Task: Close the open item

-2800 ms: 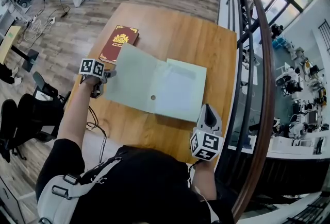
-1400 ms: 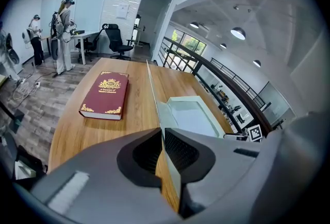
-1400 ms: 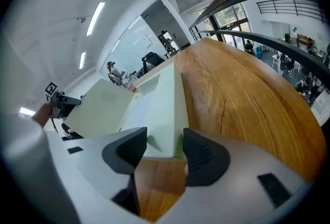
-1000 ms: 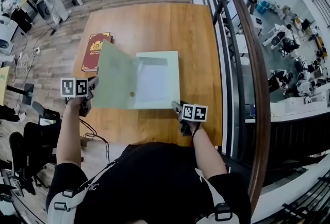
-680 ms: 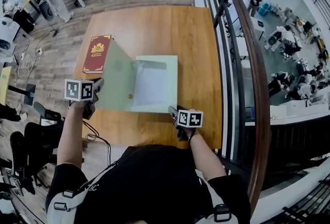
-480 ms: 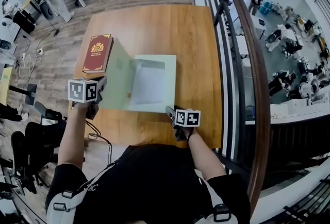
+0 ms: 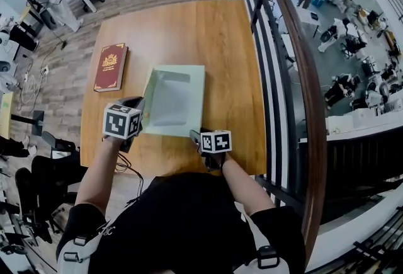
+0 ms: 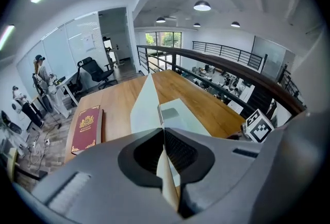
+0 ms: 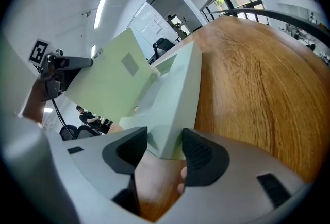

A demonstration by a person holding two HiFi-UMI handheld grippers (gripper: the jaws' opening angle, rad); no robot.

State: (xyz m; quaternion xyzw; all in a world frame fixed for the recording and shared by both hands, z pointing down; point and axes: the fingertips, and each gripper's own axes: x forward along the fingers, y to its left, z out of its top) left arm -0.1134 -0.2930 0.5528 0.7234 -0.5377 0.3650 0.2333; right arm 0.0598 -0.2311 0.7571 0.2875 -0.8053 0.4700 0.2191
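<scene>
Head view: a green folder [image 7: 182, 93] lies on the worktop [image 7: 220, 39], near the red book [image 7: 111, 67] and to its right, cover half raised. Left gripper view: the left hand-held gripper [image 8: 164, 138] pinches the cover [image 8: 147, 102] edge. Right gripper view: the right hand-held gripper [image 9: 165, 148] stands wide, the folder's near corner between its jaws.

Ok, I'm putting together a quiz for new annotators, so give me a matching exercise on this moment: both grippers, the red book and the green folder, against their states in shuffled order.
1. left gripper
2. right gripper
3. red book
4. green folder

A. lies closed and flat on the table
B. jaws apart, by the folder's near corner
C. cover raised, partly shut
D. jaws shut on the folder's cover

Pairs: 1-D, 2-B, 3-A, 4-C.
</scene>
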